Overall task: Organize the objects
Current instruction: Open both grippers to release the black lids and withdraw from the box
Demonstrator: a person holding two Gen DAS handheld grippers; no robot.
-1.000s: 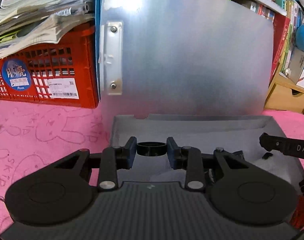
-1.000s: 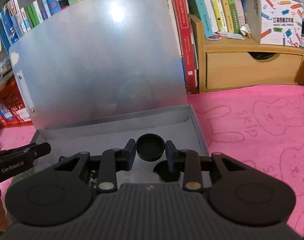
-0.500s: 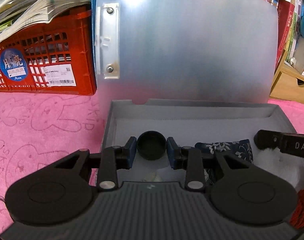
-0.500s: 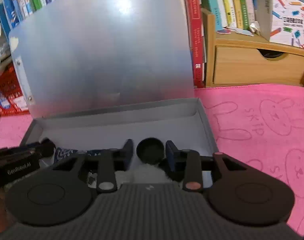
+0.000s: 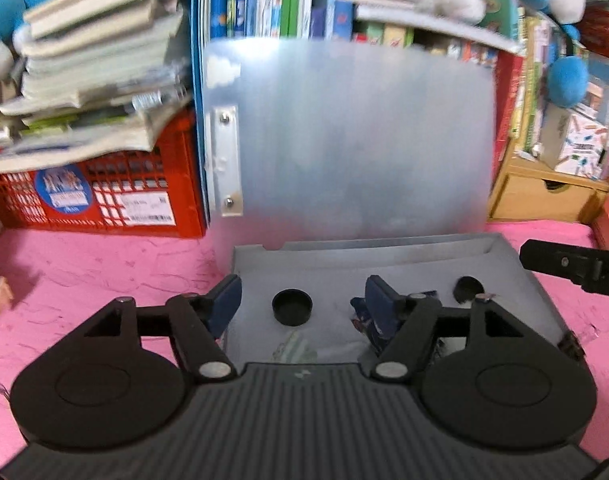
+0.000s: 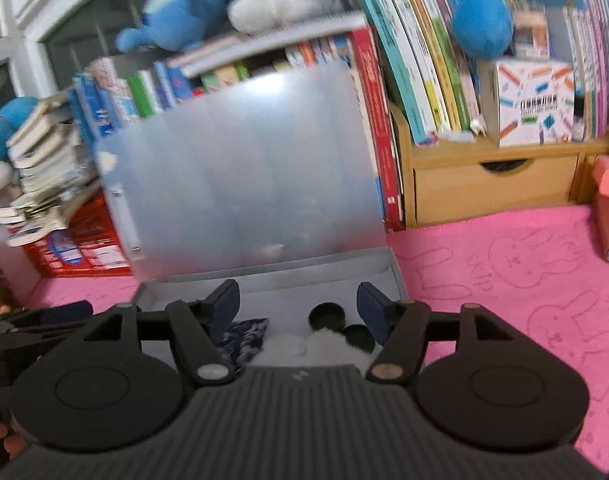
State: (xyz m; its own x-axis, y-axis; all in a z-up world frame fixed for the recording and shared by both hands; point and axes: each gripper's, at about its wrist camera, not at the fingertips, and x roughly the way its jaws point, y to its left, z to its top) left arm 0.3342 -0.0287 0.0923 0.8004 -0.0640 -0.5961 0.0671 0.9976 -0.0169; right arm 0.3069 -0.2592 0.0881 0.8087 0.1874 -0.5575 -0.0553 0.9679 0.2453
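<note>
A: Where are the little black caps?

B: They lie in the grey box (image 5: 516, 280). One black cap (image 5: 292, 307) sits on the box floor, near the left wall of the box. Another black cap (image 5: 467, 289) sits nearer the right wall. From the right wrist view I see two black caps (image 6: 325, 317) close to each other by the right wall of the box, one just in front of the other.

A: What else is in the box?

B: A blue flowery cloth (image 6: 243, 338) and something white and fluffy (image 6: 300, 346), both at the front of the box.

A: Is the box shut?

B: No. Its frosted lid (image 5: 360, 144) stands up at the back of the box.

A: What do the grippers do?

B: The left gripper (image 5: 300, 300) hangs over the front of the box. Its jaws have just been opening and now stand wide, with nothing pinched. The cap shows between them, down on the box floor. The right gripper (image 6: 298, 304) is the same: its jaws have just been opening, they are wide, and they grip nothing.

A: What is around the box?

B: The box sits on a pink bunny cloth (image 6: 524, 280). A red crate (image 5: 104, 200) with piled books is left of the box. A wooden drawer (image 6: 492, 188) is to the right of it.
</note>
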